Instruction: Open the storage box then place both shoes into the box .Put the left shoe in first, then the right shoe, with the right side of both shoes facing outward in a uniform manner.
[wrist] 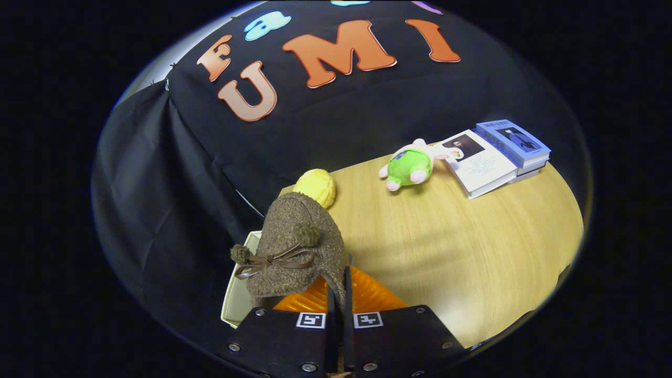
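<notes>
Gripping the brown woolly bow-tied shoe (296, 252) by its heel edge, the tool (339, 310) is clamped together on it, just ahead, over the cream storage box with orange inside (362, 299); open box done, placing unfinished

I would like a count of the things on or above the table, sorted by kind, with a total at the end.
Shoes: 1, a brown shoe held up, the fingers shut on its edge
Storage boxes: 1, orange box under the shoe
Soft toys: 2, yellow toy and green toy
Books: 2, white book and blue book
Total: 6
</notes>
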`<state>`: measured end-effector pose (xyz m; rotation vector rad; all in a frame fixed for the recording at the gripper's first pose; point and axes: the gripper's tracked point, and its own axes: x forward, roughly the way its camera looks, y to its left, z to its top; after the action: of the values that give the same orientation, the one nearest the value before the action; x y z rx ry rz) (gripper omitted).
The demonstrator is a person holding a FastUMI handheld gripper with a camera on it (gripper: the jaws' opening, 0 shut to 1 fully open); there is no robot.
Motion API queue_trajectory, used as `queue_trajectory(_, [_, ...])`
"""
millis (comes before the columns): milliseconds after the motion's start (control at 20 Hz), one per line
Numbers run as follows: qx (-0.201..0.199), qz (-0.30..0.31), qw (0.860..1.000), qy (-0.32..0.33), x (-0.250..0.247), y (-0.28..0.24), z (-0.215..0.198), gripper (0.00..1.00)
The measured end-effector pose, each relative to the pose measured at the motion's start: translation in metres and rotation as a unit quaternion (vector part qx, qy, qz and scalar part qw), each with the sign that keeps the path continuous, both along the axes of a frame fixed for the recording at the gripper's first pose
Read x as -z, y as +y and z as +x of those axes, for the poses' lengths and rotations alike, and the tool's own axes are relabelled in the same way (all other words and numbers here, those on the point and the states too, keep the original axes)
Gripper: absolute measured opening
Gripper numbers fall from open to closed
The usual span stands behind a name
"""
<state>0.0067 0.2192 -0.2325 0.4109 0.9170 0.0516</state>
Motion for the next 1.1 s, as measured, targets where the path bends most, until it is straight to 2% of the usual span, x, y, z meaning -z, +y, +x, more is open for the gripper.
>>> queue_trajectory(200, [-0.022, 0.018, 1.000, 0.012, 0.005, 0.048, 0.006, 0.05])
queue_trajectory(350, [-0.024, 0.028, 0.999, 0.032, 0.020, 0.072, 0.008, 0.05])
queue_trajectory(600, [-0.002, 0.015, 0.997, 0.078, 0.050, 0.085, 0.003, 0.06])
queue_trajectory(700, [0.003, 0.018, 0.996, 0.083, 0.052, 0.090, 0.005, 0.16])
queue_trajectory(800, [-0.005, 0.025, 0.997, 0.076, 0.046, 0.095, 0.004, 0.30])
queue_trajectory(850, [-0.007, 0.039, 0.997, 0.065, 0.038, 0.099, 0.005, 0.40])
queue_trajectory(900, [-0.007, 0.050, 0.997, 0.052, 0.030, 0.102, 0.008, 0.44])
queue_trajectory(950, [0.000, 0.056, 0.998, 0.036, 0.021, 0.100, 0.011, 0.57])
queue_trajectory(1100, [0.009, 0.071, 0.997, 0.006, -0.004, 0.088, 0.014, 0.65])
